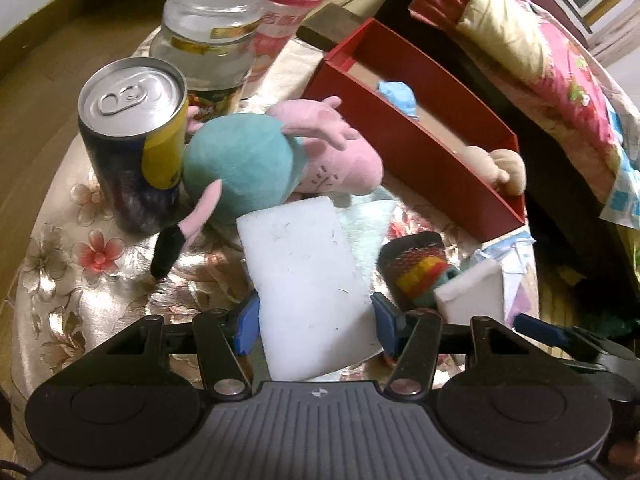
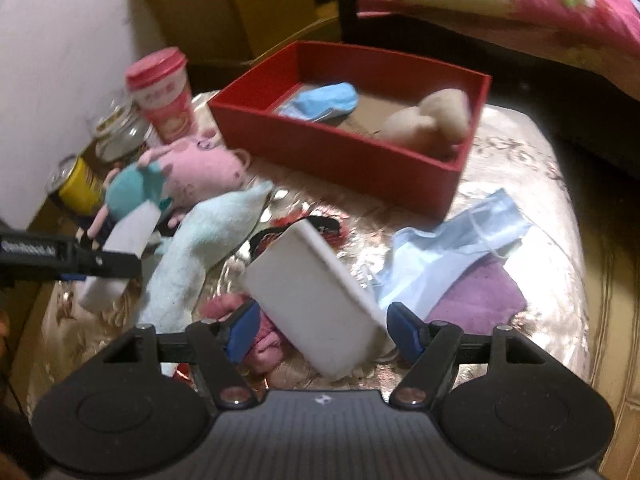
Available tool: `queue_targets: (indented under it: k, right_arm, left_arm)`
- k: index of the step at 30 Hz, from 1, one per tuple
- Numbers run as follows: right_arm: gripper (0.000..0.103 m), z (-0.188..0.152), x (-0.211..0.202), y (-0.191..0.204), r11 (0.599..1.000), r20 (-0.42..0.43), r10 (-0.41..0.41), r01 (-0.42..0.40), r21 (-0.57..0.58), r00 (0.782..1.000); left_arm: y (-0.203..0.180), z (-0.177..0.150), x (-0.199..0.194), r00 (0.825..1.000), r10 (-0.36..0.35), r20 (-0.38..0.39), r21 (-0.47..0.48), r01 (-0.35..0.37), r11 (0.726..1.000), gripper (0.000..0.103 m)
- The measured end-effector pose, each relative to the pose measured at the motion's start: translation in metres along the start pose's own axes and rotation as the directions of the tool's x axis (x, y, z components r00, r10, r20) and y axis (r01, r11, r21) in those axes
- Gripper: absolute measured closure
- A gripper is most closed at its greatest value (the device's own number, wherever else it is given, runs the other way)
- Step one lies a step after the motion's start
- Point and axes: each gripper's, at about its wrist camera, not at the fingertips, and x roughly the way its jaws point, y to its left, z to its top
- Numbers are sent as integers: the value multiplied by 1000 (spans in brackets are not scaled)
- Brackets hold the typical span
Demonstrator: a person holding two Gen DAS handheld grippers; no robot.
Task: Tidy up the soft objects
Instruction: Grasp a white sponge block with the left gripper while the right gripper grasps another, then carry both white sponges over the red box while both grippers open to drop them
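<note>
My left gripper (image 1: pixel 314 326) is shut on a white foam sponge (image 1: pixel 304 280) and holds it over the table, near a pink and teal plush (image 1: pixel 256 156). My right gripper (image 2: pixel 320 330) is shut on a second white sponge (image 2: pixel 316 300), tilted above the table; this sponge also shows in the left wrist view (image 1: pixel 472 292). The red box (image 2: pixel 340 156) at the back holds a blue sock (image 2: pixel 324 100) and a tan plush (image 2: pixel 432 120). A pale teal plush (image 2: pixel 208 240), a blue face mask (image 2: pixel 460 248), a purple cloth (image 2: pixel 480 300) and a pink cloth (image 2: pixel 264 344) lie on the table.
A drink can (image 1: pixel 132 152), a glass jar (image 1: pixel 208 36) and a pink lidded cup (image 1: pixel 284 12) stand at the table's left. A striped knitted item (image 1: pixel 416 268) lies by the sponge. A floral quilt (image 1: pixel 540 60) lies on the bed behind the box.
</note>
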Motion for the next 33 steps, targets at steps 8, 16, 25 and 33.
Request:
queue_targets:
  k: [8, 16, 25, 33]
  right_arm:
    - [55, 0, 35, 17, 992, -24, -79, 77, -103, 997]
    - [62, 7, 21, -1, 998, -16, -44, 45, 50, 999]
    - [62, 9, -14, 6, 996, 32, 21, -24, 88, 999]
    - [62, 4, -34, 18, 998, 69, 22, -26, 62, 997]
  left_arm:
    - [-1, -4, 2, 999, -14, -30, 24, 14, 1000, 45]
    - [-5, -4, -2, 999, -40, -26, 44, 41, 998, 44]
    - [-15, -8, -8, 1000, -24, 5, 91, 24, 996, 44]
    - [-30, -10, -17, 998, -1, 62, 160, -9, 987, 44]
